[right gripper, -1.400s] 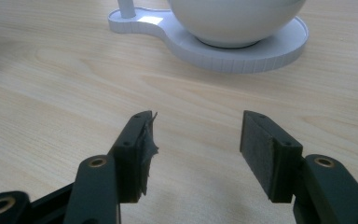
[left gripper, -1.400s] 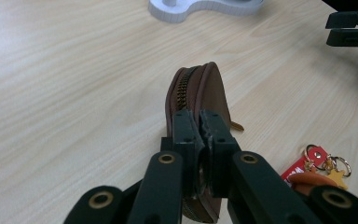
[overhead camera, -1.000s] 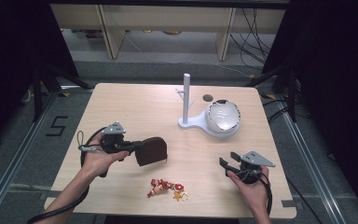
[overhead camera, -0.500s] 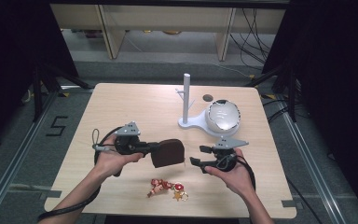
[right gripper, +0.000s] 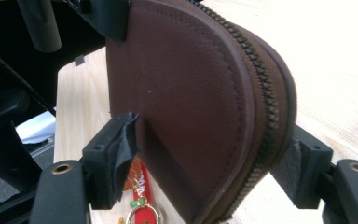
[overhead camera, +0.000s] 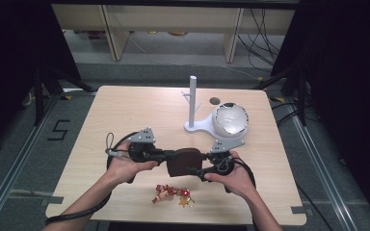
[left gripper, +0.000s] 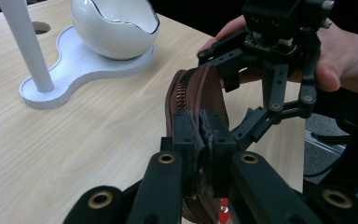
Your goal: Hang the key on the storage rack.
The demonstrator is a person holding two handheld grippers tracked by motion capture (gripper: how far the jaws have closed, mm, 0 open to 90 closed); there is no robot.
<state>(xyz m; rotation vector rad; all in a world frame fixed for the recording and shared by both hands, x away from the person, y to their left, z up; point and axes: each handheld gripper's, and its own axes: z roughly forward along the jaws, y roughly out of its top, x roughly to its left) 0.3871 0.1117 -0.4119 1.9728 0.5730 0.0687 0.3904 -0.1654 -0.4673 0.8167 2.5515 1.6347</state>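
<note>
High view – desk: my two forearms come in from the bottom edge over the pale wooden desk (overhead camera: 125, 110).
High view – pouch: the brown zip pouch (overhead camera: 183, 161) hangs above the near middle of the desk, between my two tools.
High view – left tool: my left tool (overhead camera: 169, 156) clamps the pouch's left edge.
High view – right tool: my right tool (overhead camera: 196, 171) reaches the pouch from its right; its jaws have just been opening.
High view – other things: a white stand (overhead camera: 195, 126) with an upright post and an egg-shaped white bowl (overhead camera: 230, 120) sits farther back; a red keychain (overhead camera: 172, 193) lies on the desk just below the pouch.
Left gripper view – left tool: my left tool (left gripper: 201, 140) is closed tight on the pouch (left gripper: 200, 91), which stands edge-on with its zip facing up.
Left gripper view – right tool: my right tool (left gripper: 242, 112) is at the pouch's far end, jaws spread.
Right gripper view – right tool: my right tool (right gripper: 209, 156) straddles the pouch (right gripper: 186, 102), one pad at each side; whether the pads press on it I cannot tell.
Right gripper view – keychain: the red keychain (right gripper: 140, 196) shows under the pouch.
</note>
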